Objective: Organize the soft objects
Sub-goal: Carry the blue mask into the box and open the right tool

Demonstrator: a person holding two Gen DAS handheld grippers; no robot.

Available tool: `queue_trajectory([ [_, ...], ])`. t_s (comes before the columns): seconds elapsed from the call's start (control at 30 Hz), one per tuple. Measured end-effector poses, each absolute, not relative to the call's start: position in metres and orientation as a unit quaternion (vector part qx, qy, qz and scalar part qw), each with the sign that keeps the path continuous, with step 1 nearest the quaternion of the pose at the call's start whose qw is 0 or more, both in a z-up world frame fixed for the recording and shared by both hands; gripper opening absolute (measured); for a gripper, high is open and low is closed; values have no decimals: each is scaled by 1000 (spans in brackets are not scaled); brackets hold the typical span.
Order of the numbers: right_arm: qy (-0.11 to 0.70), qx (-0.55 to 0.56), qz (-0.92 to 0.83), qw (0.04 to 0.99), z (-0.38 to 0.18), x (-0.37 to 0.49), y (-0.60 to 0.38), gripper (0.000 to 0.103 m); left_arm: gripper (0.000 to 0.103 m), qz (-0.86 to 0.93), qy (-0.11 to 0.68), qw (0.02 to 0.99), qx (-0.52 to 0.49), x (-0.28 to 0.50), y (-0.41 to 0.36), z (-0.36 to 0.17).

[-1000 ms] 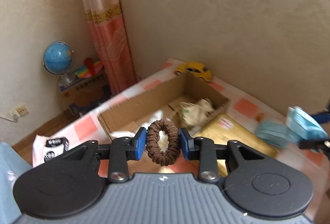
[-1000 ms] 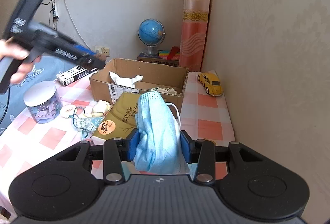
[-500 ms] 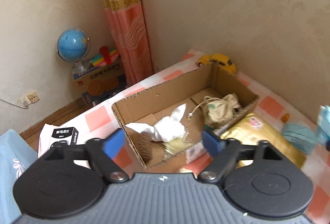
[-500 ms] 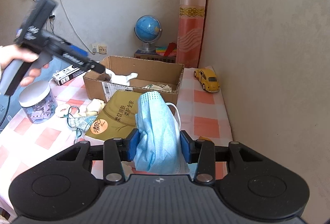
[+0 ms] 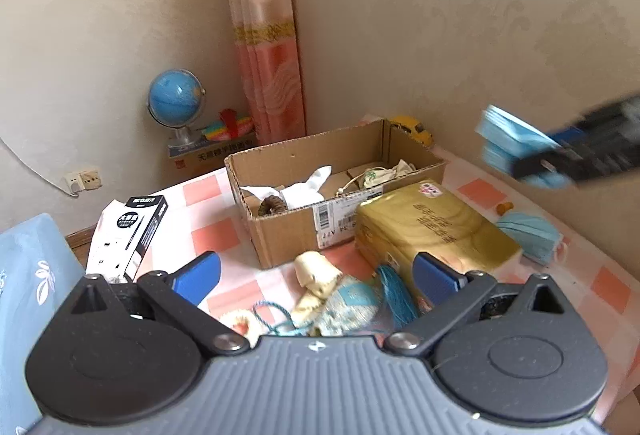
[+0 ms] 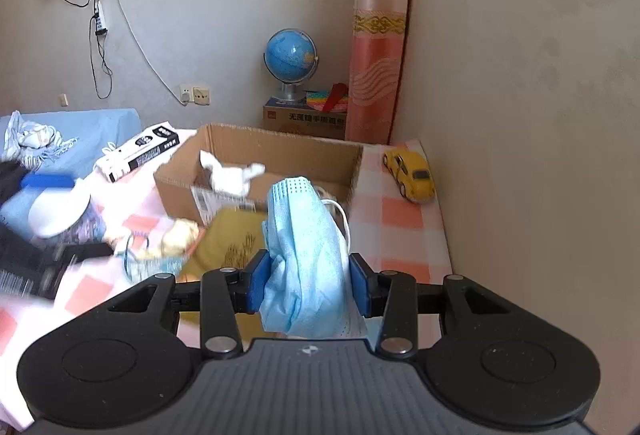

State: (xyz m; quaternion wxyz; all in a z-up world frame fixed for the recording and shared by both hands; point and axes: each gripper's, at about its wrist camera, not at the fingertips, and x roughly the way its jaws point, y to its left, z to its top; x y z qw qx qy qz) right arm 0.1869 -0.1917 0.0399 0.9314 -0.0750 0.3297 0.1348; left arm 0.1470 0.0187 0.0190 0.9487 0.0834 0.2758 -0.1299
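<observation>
Left gripper [image 5: 316, 277] is spreading its jaws wide with nothing between them, hovering over a small heap on the checked table [image 5: 212, 235]: a cream cloth roll [image 5: 316, 273], a teal pouch [image 5: 352, 305] and a tangle of blue cord [image 5: 394, 295]. Right gripper [image 6: 306, 285] is clamped on a blue face mask [image 6: 306, 255], carried high and heading towards the cardboard box [image 5: 288, 231]. Inside that box sit a brown scrunchie [image 5: 272, 203], a white cloth [image 5: 304, 189] and a cream drawstring bag [image 5: 378, 175], so three soft pieces look sorted. Left to do, by my reading: the mask in hand, a second blue mask [image 5: 528, 237] lying on the table beside the gold packet [image 5: 432, 223], and that heap under the left gripper. Roughly halfway, I'd say.
</observation>
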Motion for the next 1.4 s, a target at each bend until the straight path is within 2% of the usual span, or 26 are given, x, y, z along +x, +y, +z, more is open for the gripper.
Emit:
queue_trajectory([
  [0.23, 324, -98, 146, 930, 50, 245, -166, 47, 103, -117, 267, 955, 59, 120, 22, 11],
  [0.63, 371, -140, 166, 903, 22, 351, -136, 47, 103, -69, 266, 961, 38, 108, 39, 4],
  [0.7, 376, -151, 157, 901, 16, 361, -132, 53, 103, -62, 270, 960, 38, 110, 39, 3],
  [0.77, 376, -159, 139, 902, 10, 367, -132, 75, 103, -60, 274, 959, 41, 111, 39, 2],
  [0.83, 374, -155, 129, 905, 7, 369, -136, 81, 103, -61, 277, 958, 42, 112, 38, 1],
  [0.97, 365, -135, 116, 914, 9, 356, -147, 100, 103, -68, 280, 957, 40, 113, 37, -1],
  [1.03, 359, -128, 112, 918, 13, 347, -153, 103, 103, -73, 281, 956, 40, 112, 36, -1],
  [1.4, 360, -81, 121, 922, 26, 282, -168, 103, 103, -98, 286, 952, 41, 99, 31, 1],
])
